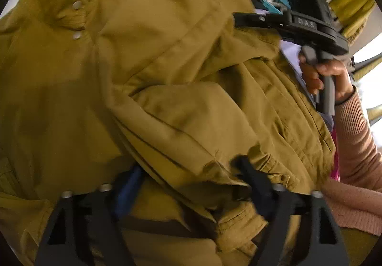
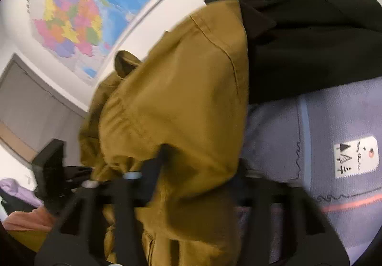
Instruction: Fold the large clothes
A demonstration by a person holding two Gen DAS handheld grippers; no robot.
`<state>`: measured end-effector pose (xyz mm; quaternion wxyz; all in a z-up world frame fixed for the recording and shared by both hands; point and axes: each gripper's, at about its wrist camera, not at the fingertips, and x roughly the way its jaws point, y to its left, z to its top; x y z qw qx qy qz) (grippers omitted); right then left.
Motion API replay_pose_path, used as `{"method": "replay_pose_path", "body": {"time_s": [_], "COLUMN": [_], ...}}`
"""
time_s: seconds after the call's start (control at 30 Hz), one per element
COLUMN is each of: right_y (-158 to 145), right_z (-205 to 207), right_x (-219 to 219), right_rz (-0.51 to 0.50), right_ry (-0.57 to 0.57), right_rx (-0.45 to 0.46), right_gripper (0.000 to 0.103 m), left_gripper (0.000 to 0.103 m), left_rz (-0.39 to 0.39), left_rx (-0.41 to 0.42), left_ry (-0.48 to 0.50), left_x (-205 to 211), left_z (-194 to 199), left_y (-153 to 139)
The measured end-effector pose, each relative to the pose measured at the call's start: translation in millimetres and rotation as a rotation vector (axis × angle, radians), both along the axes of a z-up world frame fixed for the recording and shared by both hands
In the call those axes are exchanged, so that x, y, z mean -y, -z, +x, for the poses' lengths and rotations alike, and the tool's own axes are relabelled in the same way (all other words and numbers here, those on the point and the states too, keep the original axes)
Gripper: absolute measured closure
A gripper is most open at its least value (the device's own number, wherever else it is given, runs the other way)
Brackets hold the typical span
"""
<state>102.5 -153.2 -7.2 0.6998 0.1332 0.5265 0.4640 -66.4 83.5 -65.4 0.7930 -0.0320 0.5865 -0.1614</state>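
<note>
A large mustard-yellow jacket (image 1: 167,89) with snap buttons at the collar fills the left wrist view, bunched in thick folds. My left gripper (image 1: 188,170) has its fingers wide apart with a cuffed fold of the jacket lying between them. My right gripper shows in that view at upper right (image 1: 308,25), held by a hand in a pink sleeve, at the jacket's far edge. In the right wrist view the jacket (image 2: 176,99) hangs between my right gripper's fingers (image 2: 198,163), which are closed on its fabric.
A black garment (image 2: 310,27) and a lavender fleece with a printed label (image 2: 334,146) lie to the right of the jacket. A colourful map (image 2: 78,8) hangs on the white wall. More yellow cloth (image 1: 351,1) sits far right.
</note>
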Motion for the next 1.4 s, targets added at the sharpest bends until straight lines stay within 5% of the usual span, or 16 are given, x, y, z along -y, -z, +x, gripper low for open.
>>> {"method": "replay_pose_path", "body": {"time_s": [0.1,0.27,0.33,0.4,0.47,0.5,0.57,0.67,0.77,0.87,1.0,1.13,1.23,1.3,1.33,1.4], "right_y": [-23,-39,-28,-15,-19,-27,-47,-86,-111,-106,-70,-39,-14,-6,-6,-15], "right_z": [-1,6,2,-2,-6,-10,-17,-39,-77,-109,-128,-120,-111,-108,-106,-98], "right_x": [14,38,29,18,13,11,12,1,-47,-97,-158,-195,-215,-225,-228,-231], "right_rz": [0.041,0.047,-0.051,-0.158,-0.213,-0.209,-0.213,-0.205,-0.138,-0.138,-0.061,-0.015,-0.008,0.016,0.039,0.133], "right_ry": [0.018,0.060,0.043,0.029,0.040,0.047,0.061,0.033,-0.163,-0.368,-0.556,-0.558,-0.528,-0.518,-0.510,-0.468], "right_rx": [0.057,0.096,0.107,0.109,0.138,0.168,0.240,0.396,0.500,0.530,0.332,0.127,-0.021,-0.073,-0.083,-0.100], "right_gripper": [0.097,0.097,0.091,0.076,0.069,0.064,0.058,0.050,0.036,0.037,0.037,0.037,0.043,0.076,0.085,0.090], "left_gripper": [0.079,0.084,0.079,0.060,0.056,0.054,0.036,0.030,0.029,0.026,0.015,0.007,0.007,0.032,0.038,0.073], "left_rz": [-0.029,0.064,0.131,0.247,0.325,0.314,0.219,0.199,0.160,0.112,0.050,0.050,0.052,0.118,0.131,0.100], "left_rx": [0.046,0.176,0.210,0.240,0.260,0.264,0.265,0.320,0.348,0.367,0.394,0.393,0.304,0.280,0.277,0.307], "left_ry": [-0.050,-0.219,-0.269,-0.319,-0.338,-0.333,-0.302,-0.271,-0.285,-0.282,-0.220,-0.139,-0.096,-0.091,-0.100,-0.135], "left_x": [-24,-86,-102,-110,-116,-120,-124,-115,-128,-126,-109,-78,-61,-56,-59,-75], "left_z": [-2,-5,-5,-6,-10,-13,-23,-41,-59,-66,-108,-135,-142,-144,-145,-152], "left_y": [-16,-48,-54,-55,-54,-55,-57,-63,-67,-68,-73,-62,-35,-18,-15,-21]}}
